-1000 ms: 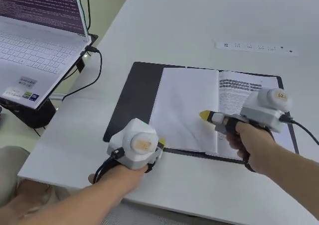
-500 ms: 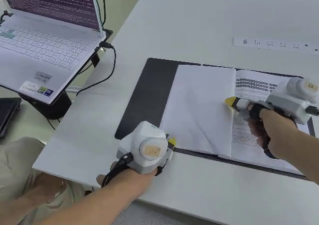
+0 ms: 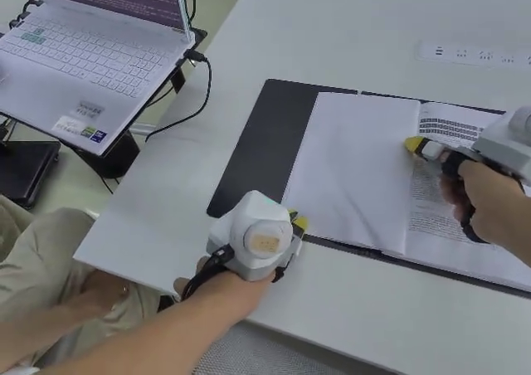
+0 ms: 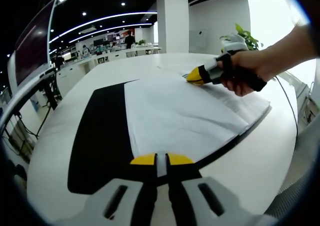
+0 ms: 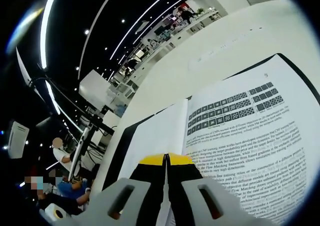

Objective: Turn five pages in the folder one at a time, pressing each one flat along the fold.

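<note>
The black folder (image 3: 257,151) lies open on the white table. A blank white page (image 3: 353,168) lies turned over its left half, and a printed page (image 3: 448,217) shows on the right. My right gripper (image 3: 415,145) is shut, its yellow tips down on the fold near the far end, between the blank page (image 5: 150,136) and the printed page (image 5: 250,131). My left gripper (image 3: 294,223) is shut at the near left corner of the blank page (image 4: 170,116), by the folder's front edge. The right gripper (image 4: 192,76) also appears across the page.
An open laptop (image 3: 91,51) stands on a raised stand at the far left, with a black cable (image 3: 178,114) trailing toward the folder. A white power strip (image 3: 473,57) lies at the back right. The table's front edge (image 3: 166,267) runs just below my left gripper.
My right gripper has slid along the fold away from me, from the middle toward the far end. The left gripper has stayed at the page's near corner. The head camera has shifted.
</note>
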Demonstrator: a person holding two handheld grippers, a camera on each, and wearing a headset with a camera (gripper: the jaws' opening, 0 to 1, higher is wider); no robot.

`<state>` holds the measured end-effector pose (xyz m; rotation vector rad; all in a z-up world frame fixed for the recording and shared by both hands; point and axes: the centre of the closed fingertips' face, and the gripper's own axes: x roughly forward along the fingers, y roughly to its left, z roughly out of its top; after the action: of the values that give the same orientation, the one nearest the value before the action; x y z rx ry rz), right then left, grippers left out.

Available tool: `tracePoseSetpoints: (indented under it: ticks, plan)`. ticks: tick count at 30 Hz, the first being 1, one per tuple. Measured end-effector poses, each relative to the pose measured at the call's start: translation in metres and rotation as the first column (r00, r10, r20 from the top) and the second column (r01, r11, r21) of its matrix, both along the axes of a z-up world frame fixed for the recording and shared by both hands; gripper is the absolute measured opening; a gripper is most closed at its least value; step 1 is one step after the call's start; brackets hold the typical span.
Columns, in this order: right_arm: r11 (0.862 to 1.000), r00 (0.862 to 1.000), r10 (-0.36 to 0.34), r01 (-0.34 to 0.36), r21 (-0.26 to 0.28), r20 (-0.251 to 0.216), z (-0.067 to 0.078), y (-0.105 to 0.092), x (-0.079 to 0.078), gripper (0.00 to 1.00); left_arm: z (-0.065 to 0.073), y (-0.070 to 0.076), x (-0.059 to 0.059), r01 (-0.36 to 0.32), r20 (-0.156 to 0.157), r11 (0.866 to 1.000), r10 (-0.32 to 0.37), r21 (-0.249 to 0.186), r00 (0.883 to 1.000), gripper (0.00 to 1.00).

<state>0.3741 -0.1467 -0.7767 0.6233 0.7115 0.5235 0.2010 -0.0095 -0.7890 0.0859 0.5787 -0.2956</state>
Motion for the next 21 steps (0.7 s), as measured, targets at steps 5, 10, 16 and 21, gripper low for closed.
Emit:
tracePoseSetpoints:
  ticks: [5, 10, 16, 21]
  plan:
    - [1.0, 1.0, -0.015, 0.016, -0.01, 0.022, 0.0, -0.001, 0.015, 0.0, 0.0, 0.0, 0.0, 0.0, 0.005, 1.0, 0.0, 0.003, 1.0, 0.05]
    - [0.999, 0.998, -0.014, 0.016, -0.04, 0.06, 0.0, 0.0, 0.032, 0.0, -0.001, 0.0, 0.001, -0.004, 0.005, 1.0, 0.004, 0.002, 1.0, 0.05]
    - [0.996, 0.996, 0.004, 0.004, -0.088, 0.084, 0.0, 0.004, 0.054, 0.0, -0.002, 0.001, 0.001, -0.006, 0.006, 1.0, 0.006, 0.001, 1.0, 0.05]
    - [0.993, 0.993, -0.013, 0.026, -0.115, 0.118, -0.001, 0.002, 0.071, 0.0, -0.001, 0.0, 0.001, -0.005, 0.006, 1.0, 0.005, 0.001, 1.0, 0.05]
